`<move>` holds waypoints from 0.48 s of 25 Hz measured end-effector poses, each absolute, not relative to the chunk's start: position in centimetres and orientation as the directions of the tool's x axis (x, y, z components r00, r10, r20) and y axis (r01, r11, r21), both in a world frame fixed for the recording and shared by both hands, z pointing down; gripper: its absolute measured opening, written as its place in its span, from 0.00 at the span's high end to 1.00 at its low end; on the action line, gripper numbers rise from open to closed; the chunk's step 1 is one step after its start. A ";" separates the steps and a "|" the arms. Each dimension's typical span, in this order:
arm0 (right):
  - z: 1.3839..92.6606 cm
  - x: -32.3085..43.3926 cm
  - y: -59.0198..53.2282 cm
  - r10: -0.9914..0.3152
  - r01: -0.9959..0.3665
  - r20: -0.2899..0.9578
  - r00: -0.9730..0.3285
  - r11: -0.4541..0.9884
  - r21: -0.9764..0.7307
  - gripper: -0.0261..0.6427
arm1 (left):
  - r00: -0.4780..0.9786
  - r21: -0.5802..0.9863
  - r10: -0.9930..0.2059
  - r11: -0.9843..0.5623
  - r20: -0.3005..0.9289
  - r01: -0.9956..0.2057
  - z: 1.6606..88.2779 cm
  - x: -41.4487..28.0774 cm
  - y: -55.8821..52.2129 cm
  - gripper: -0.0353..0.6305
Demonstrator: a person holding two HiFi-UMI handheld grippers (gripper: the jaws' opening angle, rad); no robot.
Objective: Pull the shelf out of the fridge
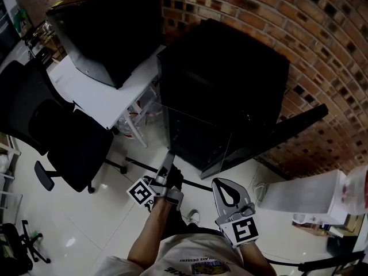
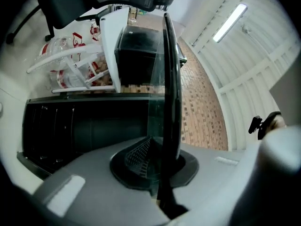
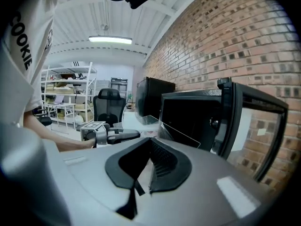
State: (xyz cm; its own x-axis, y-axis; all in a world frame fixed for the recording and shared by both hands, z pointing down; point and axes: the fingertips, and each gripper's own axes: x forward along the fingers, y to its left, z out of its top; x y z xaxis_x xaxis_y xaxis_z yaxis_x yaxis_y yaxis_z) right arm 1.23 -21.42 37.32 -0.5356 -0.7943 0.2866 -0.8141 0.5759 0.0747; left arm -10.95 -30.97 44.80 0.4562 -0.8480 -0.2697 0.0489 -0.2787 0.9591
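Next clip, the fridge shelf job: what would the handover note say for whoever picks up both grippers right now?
Left claw: shut on the edge of the glass shelf.
Right claw: shut, empty, held clear in front of the fridge.
Fridge: on the floor by the brick wall, door swung open.
Done: door open, shelf gripped and apparently partly slid out.
Left: pull the shelf straight out until it is clear of the fridge; the right claw could probably support its free side.

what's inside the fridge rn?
Only the glass shelf shows, partly out of the fridge and gripped by the left claw. The rest of the interior is too dark to see.
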 end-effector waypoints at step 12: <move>34.4 0.4 -18.7 -0.770 -0.777 0.180 -0.612 0.628 0.044 0.95 | 0.372 0.923 -0.858 -0.384 -0.354 -0.008 37.3 -14.2 -25.2 0.94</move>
